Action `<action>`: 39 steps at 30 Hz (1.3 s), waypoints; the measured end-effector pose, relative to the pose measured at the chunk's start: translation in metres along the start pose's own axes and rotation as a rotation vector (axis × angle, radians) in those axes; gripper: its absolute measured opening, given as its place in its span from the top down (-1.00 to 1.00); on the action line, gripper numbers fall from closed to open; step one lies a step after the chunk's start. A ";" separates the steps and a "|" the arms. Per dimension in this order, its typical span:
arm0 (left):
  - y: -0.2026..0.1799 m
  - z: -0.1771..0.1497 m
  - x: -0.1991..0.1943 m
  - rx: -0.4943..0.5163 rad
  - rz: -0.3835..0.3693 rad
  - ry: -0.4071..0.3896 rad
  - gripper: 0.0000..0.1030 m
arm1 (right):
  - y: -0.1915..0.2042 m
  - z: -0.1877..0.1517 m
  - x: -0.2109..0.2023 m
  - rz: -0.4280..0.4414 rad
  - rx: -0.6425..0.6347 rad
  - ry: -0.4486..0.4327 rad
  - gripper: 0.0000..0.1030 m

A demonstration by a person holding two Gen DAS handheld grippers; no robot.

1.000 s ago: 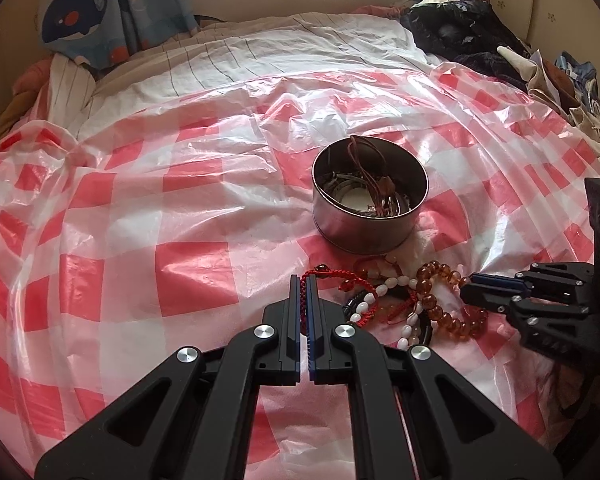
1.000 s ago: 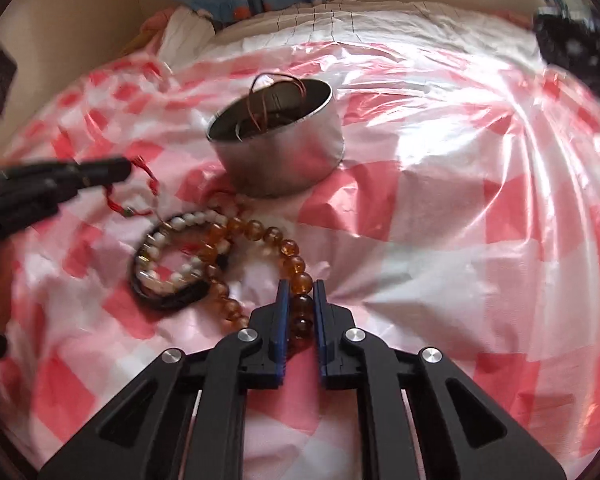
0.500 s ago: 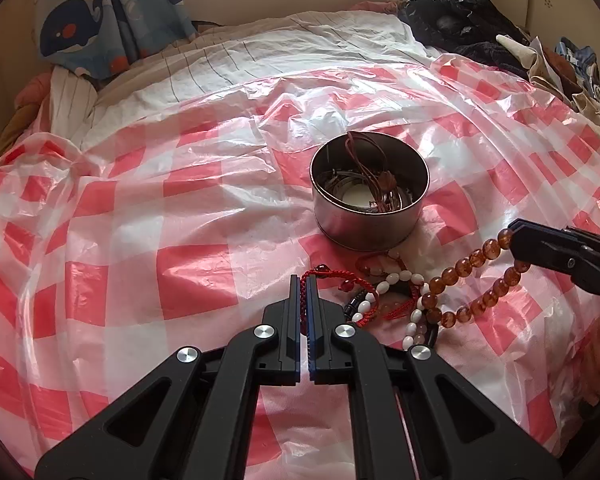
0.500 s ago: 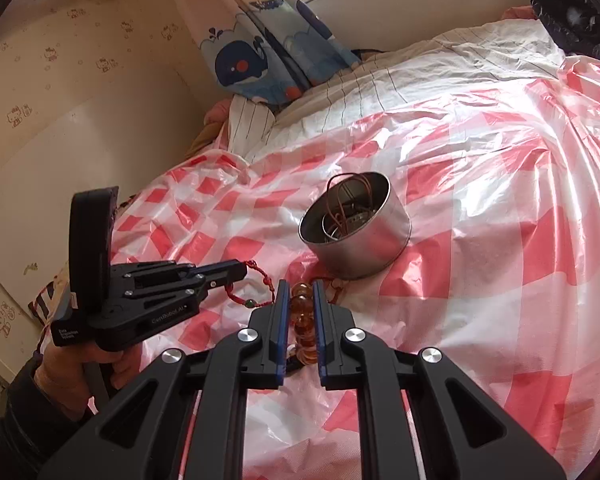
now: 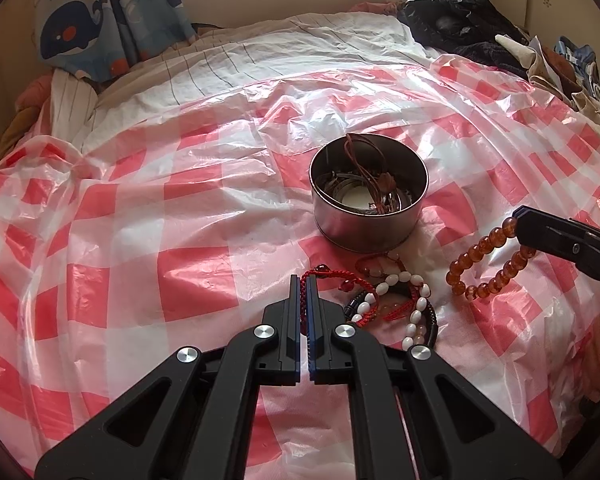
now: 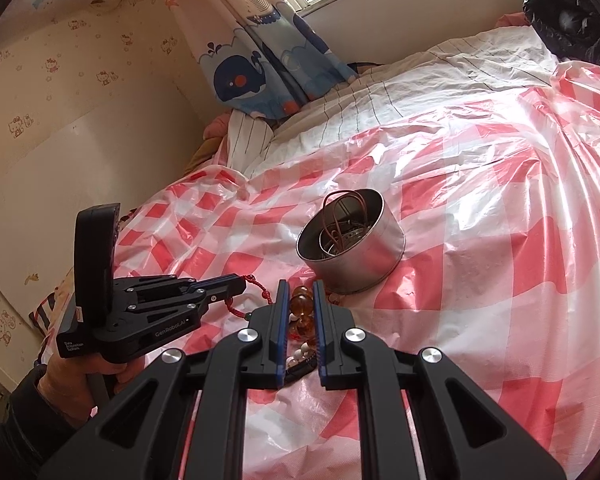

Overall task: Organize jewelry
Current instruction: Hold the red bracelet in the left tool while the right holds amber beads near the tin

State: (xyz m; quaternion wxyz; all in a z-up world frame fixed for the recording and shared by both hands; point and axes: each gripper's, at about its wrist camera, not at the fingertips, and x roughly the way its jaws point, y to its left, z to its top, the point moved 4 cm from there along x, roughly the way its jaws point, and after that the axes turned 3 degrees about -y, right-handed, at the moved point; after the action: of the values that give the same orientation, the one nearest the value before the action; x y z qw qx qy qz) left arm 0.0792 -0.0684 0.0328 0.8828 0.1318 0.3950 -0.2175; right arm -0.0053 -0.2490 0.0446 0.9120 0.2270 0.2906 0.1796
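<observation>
A round metal tin (image 5: 370, 222) with brown cords and rings inside stands on the red-checked plastic sheet (image 5: 196, 292). In front of it lies a tangle with a white-bead bracelet (image 5: 416, 308) and a black one. My left gripper (image 5: 303, 278) is shut on a red cord bracelet (image 5: 332, 274), low over the sheet. My right gripper (image 5: 518, 216) is shut on an amber bead bracelet (image 5: 482, 266), which hangs off the sheet to the right of the tin. In the right wrist view the amber beads (image 6: 302, 306) sit between the fingers of the right gripper (image 6: 299, 285), with the left gripper (image 6: 242, 282) to the left.
The plastic sheet covers a bed with a striped white sheet (image 5: 300, 52) behind. A whale-print curtain (image 5: 80, 36) hangs at the back left. Dark clothes (image 5: 460, 20) are piled at the back right. A hand (image 6: 76, 376) holds the left gripper near a wall.
My right gripper has lifted the amber bead bracelet off the sheet and tilted up, so the tin sits farther ahead. The left gripper has stayed put on the red cord.
</observation>
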 end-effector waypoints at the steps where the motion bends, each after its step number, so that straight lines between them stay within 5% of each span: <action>1: 0.000 0.000 0.000 0.000 0.000 0.000 0.96 | 0.000 0.000 0.000 -0.001 0.001 0.000 0.76; 39: 0.000 0.004 -0.003 -0.005 -0.002 -0.015 0.96 | 0.005 0.003 0.000 0.006 -0.011 -0.010 0.76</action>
State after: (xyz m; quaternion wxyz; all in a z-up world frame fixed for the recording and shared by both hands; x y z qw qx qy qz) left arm 0.0801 -0.0692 0.0377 0.8860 0.1274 0.3889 -0.2182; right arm -0.0042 -0.2454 0.0493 0.9142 0.2235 0.2843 0.1827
